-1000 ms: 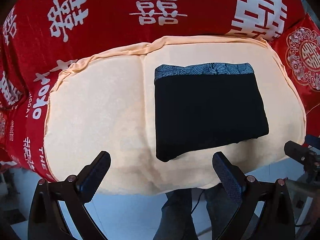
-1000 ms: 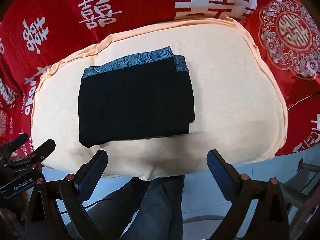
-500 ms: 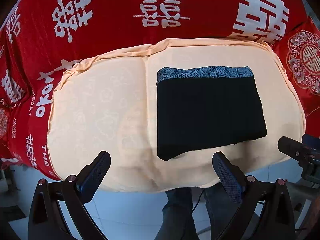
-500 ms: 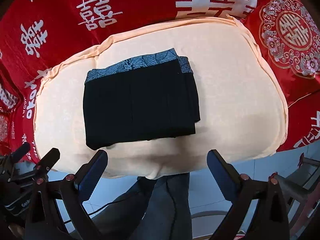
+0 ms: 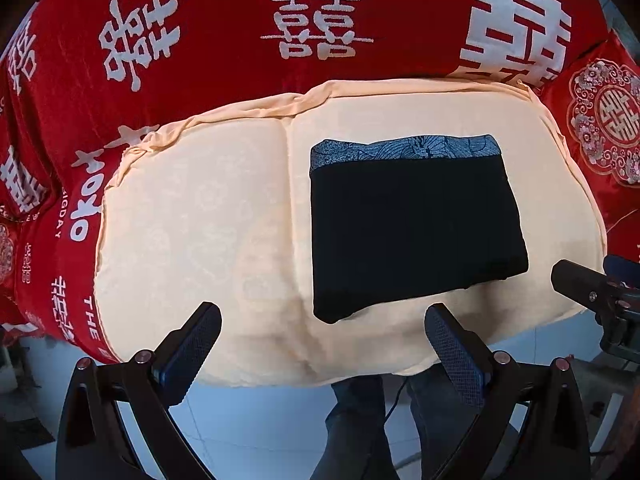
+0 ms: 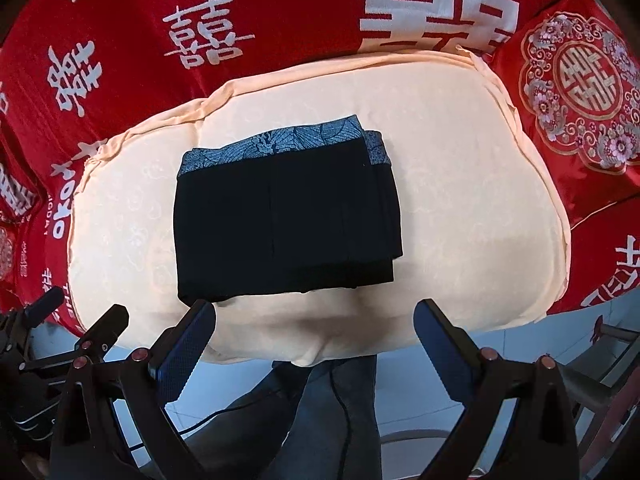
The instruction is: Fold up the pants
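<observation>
Folded pants [image 5: 414, 224] (black, patterned waistband) lie ahead of both grippers' jaws — spread apart, empty.

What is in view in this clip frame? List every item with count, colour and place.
folded pants: one, black with a blue patterned waistband, lying on the cream pad, touching neither gripper
cream pad: one, pale peach, on the red cloth
red cloth: one, red with white characters, under and behind the pad
embroidered cushion: one, red with a floral medallion, far right
floor: pale blue-white, below the pad's near edge
person's legs: dark trousers, below the pad
left gripper: black, open, empty, near the pad's front edge
right gripper: black, open, empty, beside it
</observation>
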Demonstrator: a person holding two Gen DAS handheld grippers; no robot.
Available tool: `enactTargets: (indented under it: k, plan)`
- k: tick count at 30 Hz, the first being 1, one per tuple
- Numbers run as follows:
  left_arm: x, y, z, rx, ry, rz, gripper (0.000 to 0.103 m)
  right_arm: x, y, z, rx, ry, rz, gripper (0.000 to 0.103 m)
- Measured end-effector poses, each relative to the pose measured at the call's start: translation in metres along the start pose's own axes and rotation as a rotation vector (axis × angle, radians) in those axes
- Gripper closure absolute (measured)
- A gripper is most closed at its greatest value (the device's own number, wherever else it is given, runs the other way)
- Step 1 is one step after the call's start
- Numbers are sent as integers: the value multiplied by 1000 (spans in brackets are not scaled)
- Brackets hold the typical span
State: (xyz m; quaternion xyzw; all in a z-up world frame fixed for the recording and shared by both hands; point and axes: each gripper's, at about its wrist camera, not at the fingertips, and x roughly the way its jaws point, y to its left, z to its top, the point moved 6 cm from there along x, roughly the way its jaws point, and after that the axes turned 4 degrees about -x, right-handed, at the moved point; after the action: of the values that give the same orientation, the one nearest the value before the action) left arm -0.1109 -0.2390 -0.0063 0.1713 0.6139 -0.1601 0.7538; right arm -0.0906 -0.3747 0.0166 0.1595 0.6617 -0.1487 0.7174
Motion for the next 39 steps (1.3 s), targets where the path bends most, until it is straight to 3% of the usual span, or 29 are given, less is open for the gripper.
enactTargets:
  k: [39]
  plan:
    - [2,-4,-1,57,3,1,1,1,6,3,-37,-3,-40,3]
